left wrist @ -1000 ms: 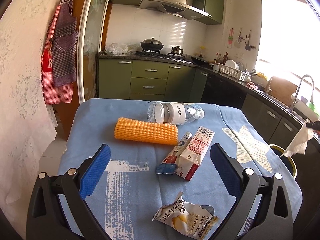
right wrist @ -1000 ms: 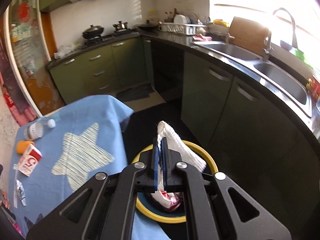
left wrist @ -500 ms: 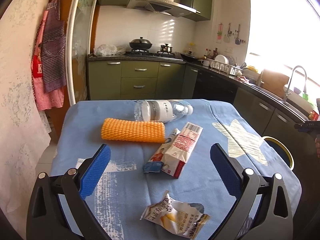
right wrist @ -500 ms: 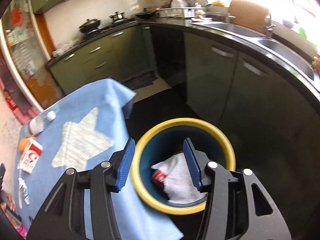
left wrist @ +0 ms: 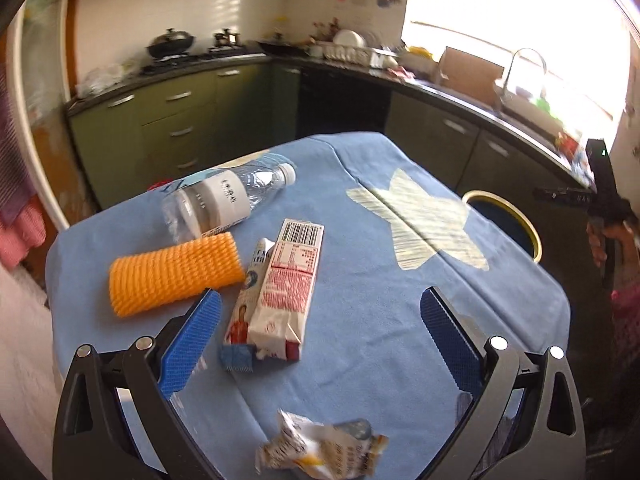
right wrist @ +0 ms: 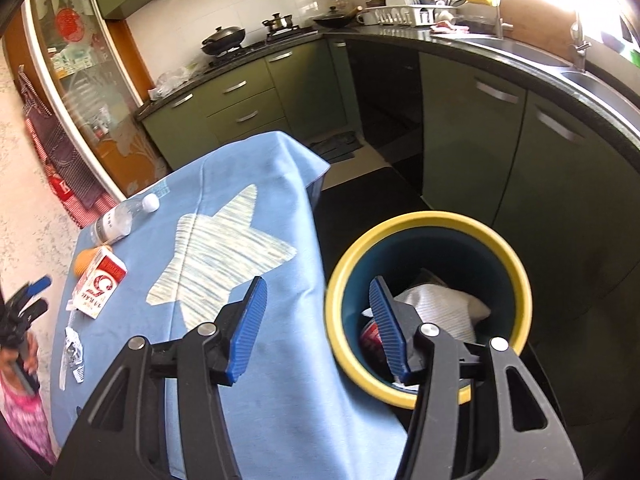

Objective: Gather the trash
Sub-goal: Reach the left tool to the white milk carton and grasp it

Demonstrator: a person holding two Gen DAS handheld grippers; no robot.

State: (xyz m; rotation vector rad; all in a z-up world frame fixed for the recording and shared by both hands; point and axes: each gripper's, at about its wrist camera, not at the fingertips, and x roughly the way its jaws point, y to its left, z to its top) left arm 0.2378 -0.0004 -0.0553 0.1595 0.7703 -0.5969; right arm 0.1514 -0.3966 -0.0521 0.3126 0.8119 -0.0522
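My left gripper (left wrist: pixel 318 312) is open and empty above the blue tablecloth (left wrist: pixel 380 320). Between and ahead of its pads lie a red-and-white milk carton (left wrist: pixel 286 292), an orange foam net sleeve (left wrist: pixel 176 272), a clear plastic bottle (left wrist: pixel 228 200) and a crumpled snack wrapper (left wrist: pixel 320 450). My right gripper (right wrist: pixel 318 292) is open and empty at the rim of the yellow-rimmed blue bin (right wrist: pixel 430 224), beside the table. A white paper towel (right wrist: pixel 440 308) lies inside the bin. The bin also shows in the left wrist view (left wrist: pixel 504 220).
Green kitchen cabinets (right wrist: pixel 520 140) and a dark counter with a sink (right wrist: pixel 600 80) curve behind the bin. The table's right edge (right wrist: pixel 316 240) is next to the bin. The carton (right wrist: pixel 100 284) and bottle (right wrist: pixel 120 220) lie at the table's far left.
My right gripper opened and dropped the white paper towel into the bin, then drew back to the left. My left gripper swung right and moved closer over the carton.
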